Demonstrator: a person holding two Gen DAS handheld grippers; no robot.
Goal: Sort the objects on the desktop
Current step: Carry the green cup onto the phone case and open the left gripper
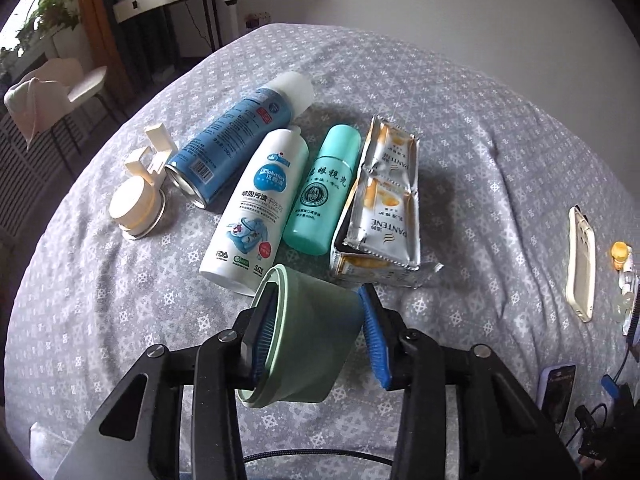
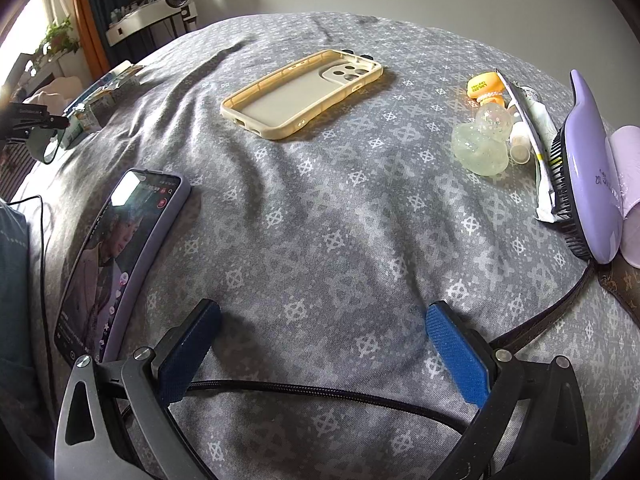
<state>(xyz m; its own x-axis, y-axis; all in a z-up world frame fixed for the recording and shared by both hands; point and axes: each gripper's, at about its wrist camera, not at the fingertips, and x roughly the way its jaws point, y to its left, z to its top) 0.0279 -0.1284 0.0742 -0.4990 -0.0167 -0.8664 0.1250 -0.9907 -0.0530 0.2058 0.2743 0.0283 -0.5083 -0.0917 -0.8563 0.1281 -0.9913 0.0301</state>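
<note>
Left gripper closed on a green cup lying on its side between the blue pads, one pad inside the open mouth, the other pad against the outer wall near the base; cup lifted a little above the grey patterned cloth, mouth turned to the left of the picture. Just beyond the cup, a row of things lying on the cloth: a white spray bottle with blue label, touching a blue aerosol can on its left and a small teal bottle on its right; then silver Pantene sachets stacked beside the teal bottle. Left of the blue can, a small cream jar and a white plastic clip piece. Far to the right in the same view, a beige phone case on the cloth, well apart from the bottles.

Right gripper wide open, nothing between the pads, hovering over bare cloth. Beige phone case seen ahead, empty and face up. On the left, a phone with lit screen. On the right, a cluster close together: an orange cap item, a clear glitter duck-shaped thing, a white tube, and a purple hairbrush with black bristles at the edge
</note>
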